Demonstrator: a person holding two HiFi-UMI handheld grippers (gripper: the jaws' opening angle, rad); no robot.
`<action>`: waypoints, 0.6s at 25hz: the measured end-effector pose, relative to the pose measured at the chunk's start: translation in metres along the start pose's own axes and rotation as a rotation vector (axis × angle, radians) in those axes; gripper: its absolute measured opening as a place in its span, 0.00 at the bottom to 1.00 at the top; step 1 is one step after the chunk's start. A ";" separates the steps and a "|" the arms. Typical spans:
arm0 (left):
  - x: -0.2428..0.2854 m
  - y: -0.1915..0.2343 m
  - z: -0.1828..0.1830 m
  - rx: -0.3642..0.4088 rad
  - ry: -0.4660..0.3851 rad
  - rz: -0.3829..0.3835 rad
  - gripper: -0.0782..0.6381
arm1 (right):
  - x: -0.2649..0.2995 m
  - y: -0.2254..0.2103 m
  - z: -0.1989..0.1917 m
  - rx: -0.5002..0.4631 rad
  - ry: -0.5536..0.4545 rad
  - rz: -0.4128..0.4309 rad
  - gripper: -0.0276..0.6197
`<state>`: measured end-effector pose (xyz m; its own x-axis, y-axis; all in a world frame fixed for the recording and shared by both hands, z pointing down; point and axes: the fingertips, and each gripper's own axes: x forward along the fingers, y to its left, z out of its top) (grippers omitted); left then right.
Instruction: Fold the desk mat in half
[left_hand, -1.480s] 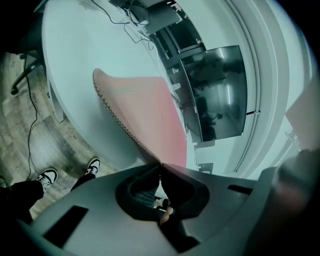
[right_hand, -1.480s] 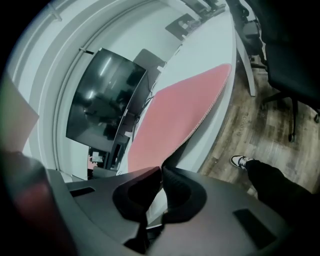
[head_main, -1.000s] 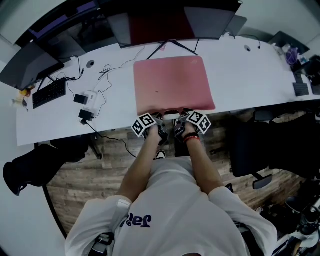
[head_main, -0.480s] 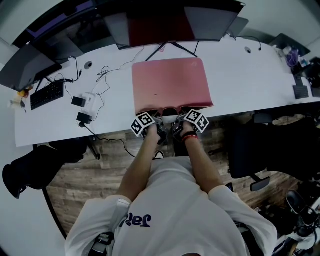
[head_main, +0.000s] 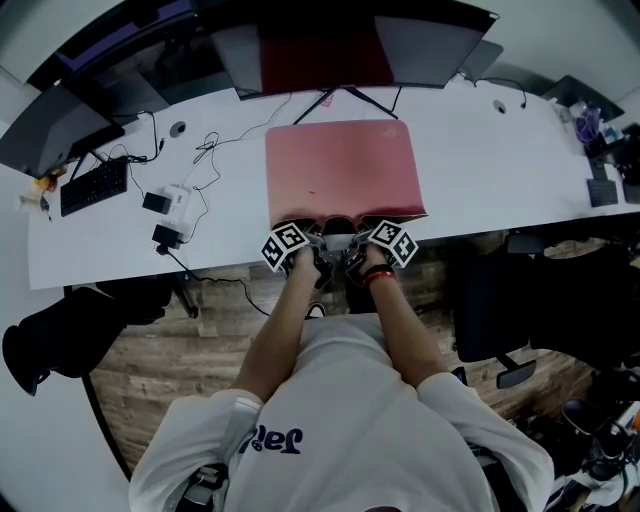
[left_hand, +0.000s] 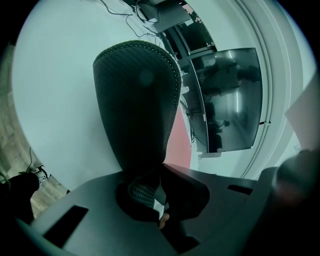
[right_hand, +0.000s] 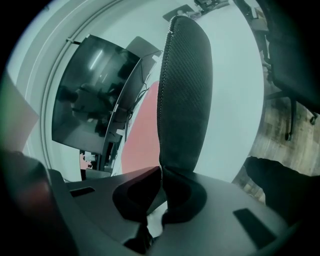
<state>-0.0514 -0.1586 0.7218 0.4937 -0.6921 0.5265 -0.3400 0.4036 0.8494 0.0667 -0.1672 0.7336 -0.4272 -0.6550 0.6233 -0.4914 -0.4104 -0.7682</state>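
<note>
A pink desk mat (head_main: 340, 170) lies flat on the white desk (head_main: 490, 160), its long side running away from me. Both grippers meet at the middle of its near edge. My left gripper (head_main: 312, 238) is shut on that edge, and my right gripper (head_main: 352, 240) is shut on it just beside. In the left gripper view the mat's dark textured underside (left_hand: 135, 110) stands up from the closed jaws (left_hand: 157, 172), with the pink top (left_hand: 177, 140) behind. The right gripper view shows the same dark flap (right_hand: 182, 100) pinched at the jaws (right_hand: 162, 172).
Dark monitors (head_main: 330, 45) stand along the desk's far side, right behind the mat. A keyboard (head_main: 95, 187), a white adapter (head_main: 178, 200) and loose cables (head_main: 215, 145) lie to the left. A black office chair (head_main: 500, 290) stands at my right, below the desk's edge.
Both grippers stay shut at the mat's near edge. That edge has lifted slightly into small humps beside the grippers. The head view shifted a little.
</note>
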 end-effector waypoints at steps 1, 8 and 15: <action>0.001 -0.001 0.001 0.000 -0.004 0.000 0.15 | 0.001 0.001 0.001 0.000 -0.001 0.006 0.09; 0.007 -0.006 0.009 -0.021 -0.027 -0.010 0.15 | 0.007 0.014 0.011 -0.033 -0.012 0.043 0.09; 0.014 -0.010 0.017 -0.029 -0.039 -0.014 0.15 | 0.015 0.020 0.017 -0.033 -0.005 0.056 0.09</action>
<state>-0.0545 -0.1821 0.7203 0.4667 -0.7203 0.5132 -0.3098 0.4103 0.8577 0.0634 -0.1963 0.7255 -0.4508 -0.6799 0.5783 -0.4918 -0.3515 -0.7966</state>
